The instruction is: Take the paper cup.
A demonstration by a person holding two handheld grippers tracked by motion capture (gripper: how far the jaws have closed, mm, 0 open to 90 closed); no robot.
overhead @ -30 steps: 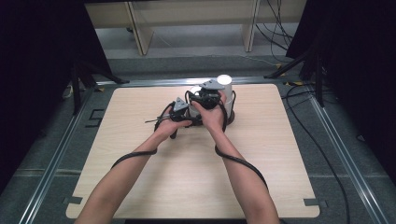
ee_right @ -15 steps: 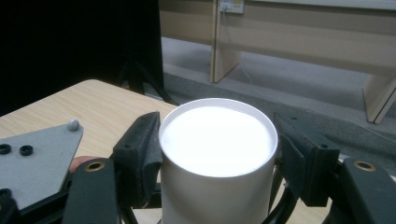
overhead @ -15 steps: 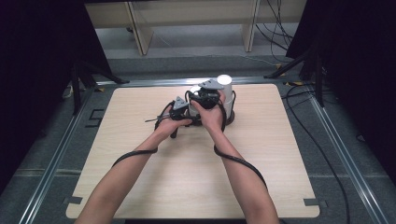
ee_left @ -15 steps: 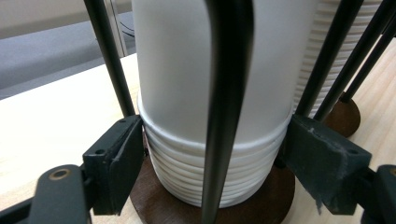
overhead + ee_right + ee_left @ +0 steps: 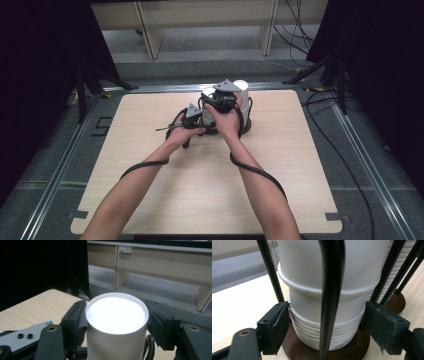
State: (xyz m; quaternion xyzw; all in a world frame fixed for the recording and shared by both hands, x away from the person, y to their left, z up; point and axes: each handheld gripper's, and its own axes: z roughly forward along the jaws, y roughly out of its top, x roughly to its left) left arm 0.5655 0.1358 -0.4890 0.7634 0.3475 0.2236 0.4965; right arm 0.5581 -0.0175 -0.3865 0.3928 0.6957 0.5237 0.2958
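The top white cup (image 5: 116,325) is pinched by the right gripper (image 5: 116,322), the stack's (image 5: 327,322) base clamped by the left gripper (image 5: 327,327); separation is judged yet to be done.

**What You Can't Quite See**

In the high view the hands cover most of the white cup stack (image 5: 241,86) and its dark holder (image 5: 246,125) – the jaws there are too small to make out. In the left gripper view the top of the stack (image 5: 329,270) runs off the picture's edge, and a black rod (image 5: 331,297) hides its middle. In the right gripper view the top cup (image 5: 116,322) glows so bright (all white) that its inside can't be told – its bottom is cut off.
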